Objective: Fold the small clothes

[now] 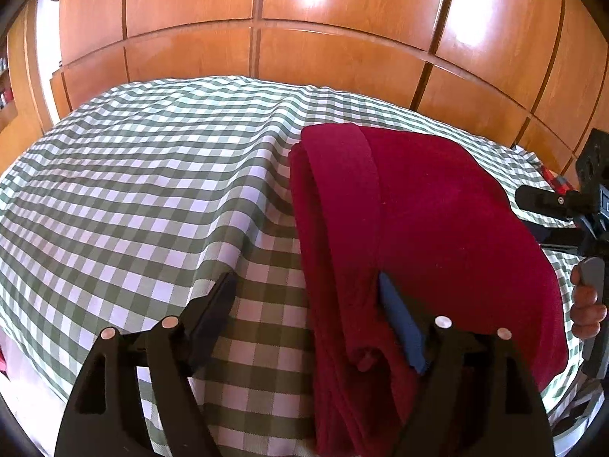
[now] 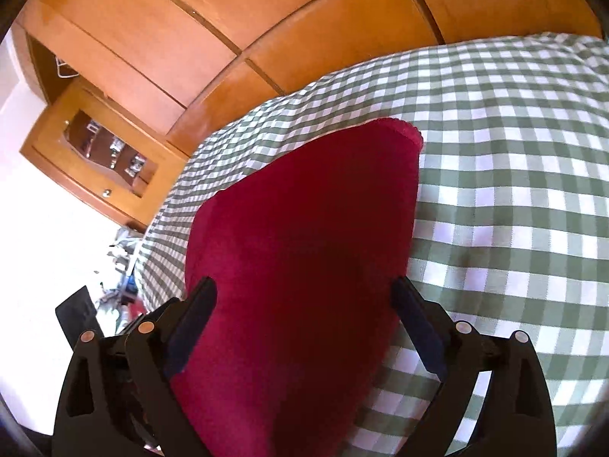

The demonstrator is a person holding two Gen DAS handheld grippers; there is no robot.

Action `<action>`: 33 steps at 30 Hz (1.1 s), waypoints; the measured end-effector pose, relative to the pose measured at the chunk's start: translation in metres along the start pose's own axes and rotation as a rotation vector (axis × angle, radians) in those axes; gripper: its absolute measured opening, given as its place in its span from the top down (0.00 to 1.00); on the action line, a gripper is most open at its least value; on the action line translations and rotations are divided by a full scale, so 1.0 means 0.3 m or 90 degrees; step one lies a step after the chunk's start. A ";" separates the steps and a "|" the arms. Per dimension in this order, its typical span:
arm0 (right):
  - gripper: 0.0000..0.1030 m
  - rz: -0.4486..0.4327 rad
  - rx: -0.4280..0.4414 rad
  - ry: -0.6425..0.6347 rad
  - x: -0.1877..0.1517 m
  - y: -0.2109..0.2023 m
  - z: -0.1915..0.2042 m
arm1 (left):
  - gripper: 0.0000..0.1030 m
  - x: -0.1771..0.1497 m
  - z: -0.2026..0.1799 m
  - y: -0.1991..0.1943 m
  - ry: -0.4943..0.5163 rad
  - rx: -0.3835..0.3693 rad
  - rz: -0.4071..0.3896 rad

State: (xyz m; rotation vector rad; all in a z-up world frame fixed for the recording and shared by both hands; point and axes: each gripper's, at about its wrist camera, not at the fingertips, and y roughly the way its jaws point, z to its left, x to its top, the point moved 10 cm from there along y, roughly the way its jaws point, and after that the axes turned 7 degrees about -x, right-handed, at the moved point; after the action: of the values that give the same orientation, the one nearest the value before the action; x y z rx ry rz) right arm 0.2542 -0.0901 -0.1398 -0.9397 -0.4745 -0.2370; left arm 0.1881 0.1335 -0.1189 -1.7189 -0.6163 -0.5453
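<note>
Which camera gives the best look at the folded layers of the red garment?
The left wrist view. There the red garment shows its stacked folded edges along its left side on the checked cloth. The right wrist view shows only its smooth top, with no layers visible.

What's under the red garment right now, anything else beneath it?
The red garment lies folded directly on the green checked cloth, which shows all around it. Its own layers stack at the left edge. Whatever lies beneath its middle is covered and cannot be seen.
</note>
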 end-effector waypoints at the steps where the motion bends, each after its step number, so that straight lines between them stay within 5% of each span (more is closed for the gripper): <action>1: 0.10 0.004 -0.004 0.008 0.001 0.003 -0.013 | 0.24 -0.001 0.003 0.002 -0.005 -0.005 0.001; 11: 0.11 0.086 0.095 0.003 -0.105 0.069 0.028 | 0.16 -0.017 0.030 0.023 -0.037 -0.054 0.004; 15: 0.29 0.093 0.089 -0.010 -0.112 0.140 0.072 | 0.16 -0.039 0.058 0.045 -0.111 -0.105 0.022; 16: 0.39 0.090 0.087 -0.015 -0.108 0.133 0.082 | 0.18 -0.043 0.065 0.049 -0.131 -0.118 0.024; 18: 0.51 0.072 0.083 -0.033 -0.100 0.095 0.101 | 0.40 -0.038 0.031 0.041 -0.137 -0.174 0.023; 19: 0.55 0.058 0.080 -0.051 -0.094 0.068 0.118 | 0.59 -0.034 0.010 0.036 -0.133 -0.200 0.024; 26: 0.59 -0.051 0.062 -0.062 -0.016 -0.162 0.095 | 0.68 0.027 -0.213 0.058 -0.015 -0.236 0.046; 33: 0.59 -0.185 -0.013 0.010 0.127 -0.487 -0.204 | 0.69 0.212 -0.656 0.188 0.126 -0.291 0.052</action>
State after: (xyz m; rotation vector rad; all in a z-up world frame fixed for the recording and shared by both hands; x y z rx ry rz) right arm 0.2473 -0.2237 -0.0469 -0.8862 -0.5943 -0.5128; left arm 0.2658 -0.0615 -0.0755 -2.0731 -0.2901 -0.8329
